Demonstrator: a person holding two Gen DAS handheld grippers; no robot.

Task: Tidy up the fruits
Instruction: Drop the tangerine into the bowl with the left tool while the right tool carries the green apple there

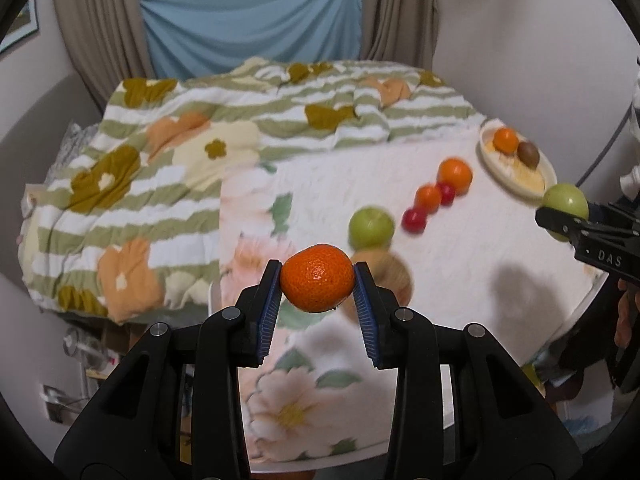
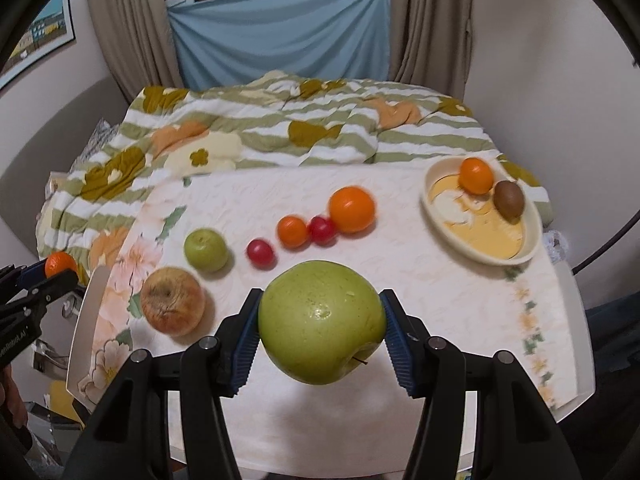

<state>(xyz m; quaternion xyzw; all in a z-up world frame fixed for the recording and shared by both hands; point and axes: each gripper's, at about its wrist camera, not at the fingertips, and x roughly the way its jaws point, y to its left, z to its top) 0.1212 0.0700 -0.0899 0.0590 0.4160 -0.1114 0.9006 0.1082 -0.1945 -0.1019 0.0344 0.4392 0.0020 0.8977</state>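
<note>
Clamped between the left gripper (image 1: 317,284) pads sits 1 mandarin (image 1: 317,278); the right gripper (image 2: 320,322) squeezes 1 green apple (image 2: 322,320).

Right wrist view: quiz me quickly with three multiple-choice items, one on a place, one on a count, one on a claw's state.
1. Where is the kiwi?
A. In the cream dish
B. On the quilt
C. In the left claw

2. How many small red fruits lie on the tablecloth?
A. None
B. Two
C. Five

3. What is the right claw doing?
A. Hanging open and empty
B. Gripping a mandarin
C. Gripping a big green apple

Answers:
1 A: the kiwi sits in the cream dish, beside an orange fruit.
2 B: one red fruit and another lie in the fruit row.
3 C: the right claw has both pads pressed on the big green apple, lifted off the cloth.
</note>
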